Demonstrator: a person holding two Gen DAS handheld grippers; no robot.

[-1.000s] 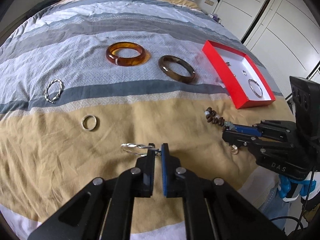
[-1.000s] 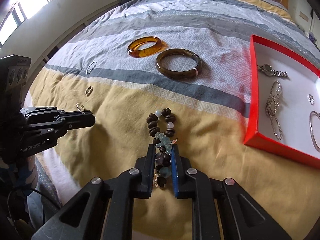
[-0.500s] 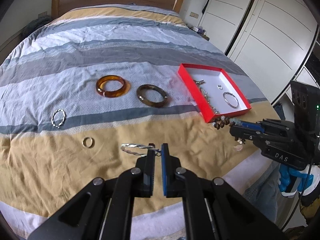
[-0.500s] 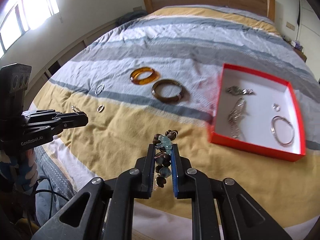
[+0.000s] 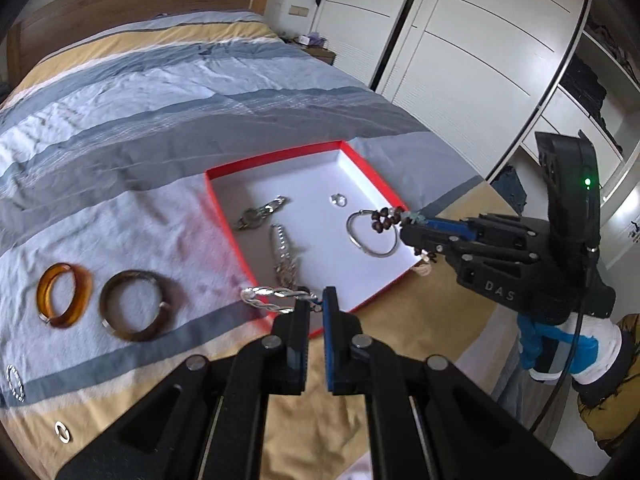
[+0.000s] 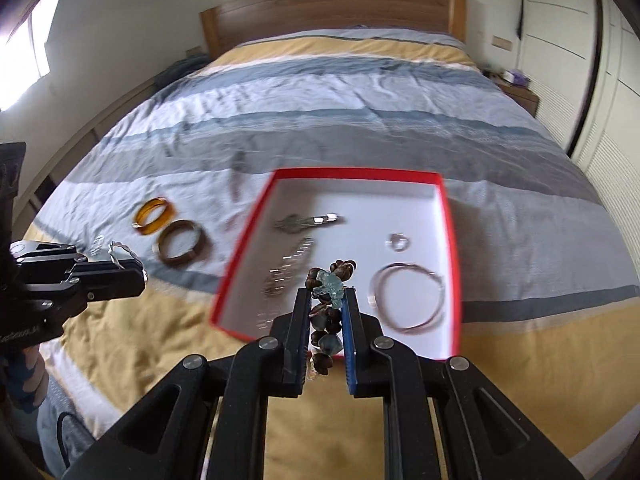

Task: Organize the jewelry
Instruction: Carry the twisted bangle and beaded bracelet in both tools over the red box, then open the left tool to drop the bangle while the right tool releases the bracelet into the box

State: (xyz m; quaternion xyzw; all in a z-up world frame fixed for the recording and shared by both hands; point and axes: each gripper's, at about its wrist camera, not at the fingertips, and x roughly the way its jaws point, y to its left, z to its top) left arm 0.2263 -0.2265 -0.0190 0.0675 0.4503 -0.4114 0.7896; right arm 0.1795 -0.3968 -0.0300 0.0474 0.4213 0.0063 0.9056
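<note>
My left gripper [image 5: 316, 304] is shut on a twisted silver bangle [image 5: 272, 298] and holds it above the near corner of the red box [image 5: 228, 216]. My right gripper [image 6: 326, 300] is shut on a brown bead bracelet with pale blue stones [image 6: 330, 284] and holds it over the red box [image 6: 450, 240]; the bracelet also shows in the left wrist view [image 5: 386, 218]. Inside the box lie a watch [image 5: 260, 212], a chain [image 5: 284, 252], a small ring [image 5: 338, 199] and a silver hoop [image 5: 372, 236].
On the striped bedspread left of the box lie an amber bangle [image 5: 62, 294] and a dark brown bangle [image 5: 138, 306]. A small twisted bracelet [image 5: 15, 382] and a ring [image 5: 62, 432] lie further left. White wardrobes [image 5: 460, 60] stand to the right of the bed.
Both grippers have lifted and moved toward the red box with their jewelry. The bead bracelet now hangs over the box, and the silver bangle is over its near corner.
</note>
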